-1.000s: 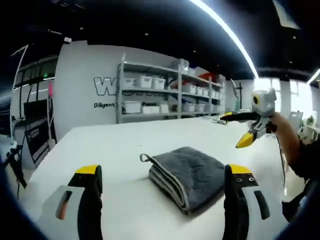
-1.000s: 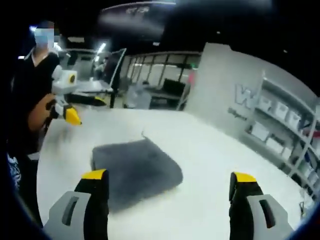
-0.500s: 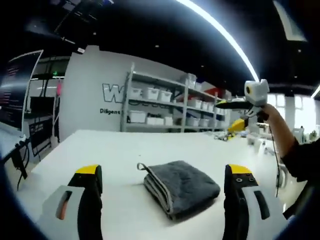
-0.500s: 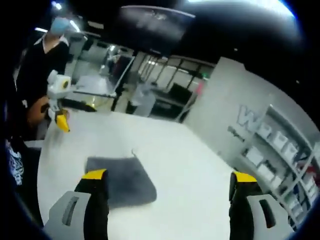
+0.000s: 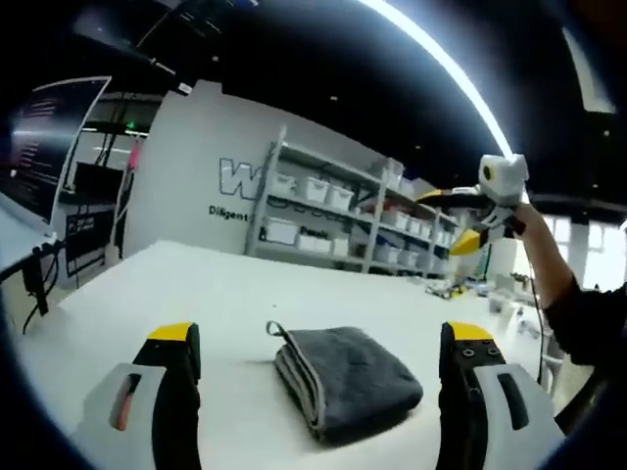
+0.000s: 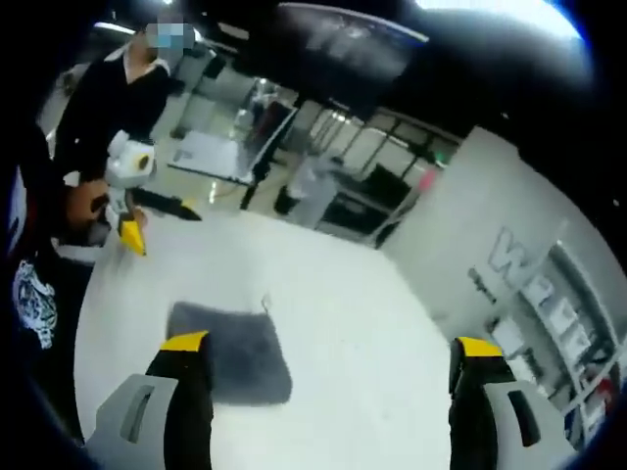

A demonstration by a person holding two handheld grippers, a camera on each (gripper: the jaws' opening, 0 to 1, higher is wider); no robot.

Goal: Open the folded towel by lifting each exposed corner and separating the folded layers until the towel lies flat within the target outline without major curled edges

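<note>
Both grippers have risen away from the folded towel (image 5: pixel 345 380), which lies untouched on the counter (image 5: pixel 196 294). Left gripper (image 5: pixel 318 387) and right gripper (image 6: pixel 323 392) fingers gape empty. Risk: pinching several layers together, dragging the bundle.

Both grippers, left gripper (image 5: pixel 318 367) and right gripper (image 6: pixel 330 377), have grey jaws, black pads, yellow tips; person's black sleeve (image 5: pixel 586 318).
</note>
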